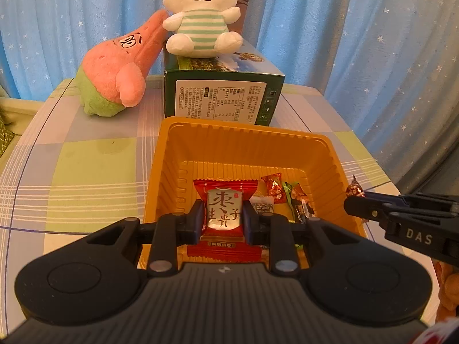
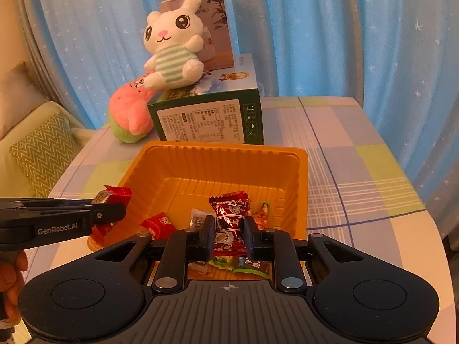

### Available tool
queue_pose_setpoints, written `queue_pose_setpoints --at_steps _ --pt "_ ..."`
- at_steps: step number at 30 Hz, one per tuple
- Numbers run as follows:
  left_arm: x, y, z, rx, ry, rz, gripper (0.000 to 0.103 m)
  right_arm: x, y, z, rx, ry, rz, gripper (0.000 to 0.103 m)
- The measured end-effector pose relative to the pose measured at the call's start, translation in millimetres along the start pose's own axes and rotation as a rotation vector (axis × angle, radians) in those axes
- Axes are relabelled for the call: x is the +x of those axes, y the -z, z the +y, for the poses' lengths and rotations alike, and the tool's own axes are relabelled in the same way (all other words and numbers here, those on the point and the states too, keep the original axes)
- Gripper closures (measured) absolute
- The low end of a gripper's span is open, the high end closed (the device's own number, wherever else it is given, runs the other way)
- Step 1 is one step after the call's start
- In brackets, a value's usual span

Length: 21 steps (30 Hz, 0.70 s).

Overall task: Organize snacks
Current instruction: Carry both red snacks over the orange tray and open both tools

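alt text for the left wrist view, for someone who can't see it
The left gripper is shut on a red and silver date candy packet above an orange plastic tray holding a few wrapped sweets. The right gripper reaches in from the right, holding a dark red candy.

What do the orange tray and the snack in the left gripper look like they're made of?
Orange tray: apparently thin moulded plastic, with ribbed walls and a soft sheen. Red snack packet in the left gripper: probably glossy foil or plastic film, with crimped zigzag ends and a shiny silver panel.
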<state>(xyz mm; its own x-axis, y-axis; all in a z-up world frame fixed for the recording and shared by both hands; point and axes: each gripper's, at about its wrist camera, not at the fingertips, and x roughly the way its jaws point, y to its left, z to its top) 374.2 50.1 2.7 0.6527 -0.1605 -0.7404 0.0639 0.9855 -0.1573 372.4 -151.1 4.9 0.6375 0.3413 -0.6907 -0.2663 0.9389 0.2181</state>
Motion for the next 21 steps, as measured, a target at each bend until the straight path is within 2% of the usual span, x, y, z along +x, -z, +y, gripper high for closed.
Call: queue_pose_setpoints --at_steps 3,11,16,21 --pt "4 0 4 -0.014 -0.009 -0.010 0.067 2 1 0 0.004 -0.001 0.003 0.081" --pt "-7 11 14 -0.035 -0.009 -0.018 0.066 4 3 -1 0.009 -0.003 0.010 0.081" --pt "-16 13 14 -0.027 -0.014 -0.032 0.057 4 0 4 0.004 -0.010 0.004 0.081" --pt "-23 14 14 -0.030 -0.007 -0.042 0.053 5 -7 10 0.010 -0.032 -0.015 0.081"
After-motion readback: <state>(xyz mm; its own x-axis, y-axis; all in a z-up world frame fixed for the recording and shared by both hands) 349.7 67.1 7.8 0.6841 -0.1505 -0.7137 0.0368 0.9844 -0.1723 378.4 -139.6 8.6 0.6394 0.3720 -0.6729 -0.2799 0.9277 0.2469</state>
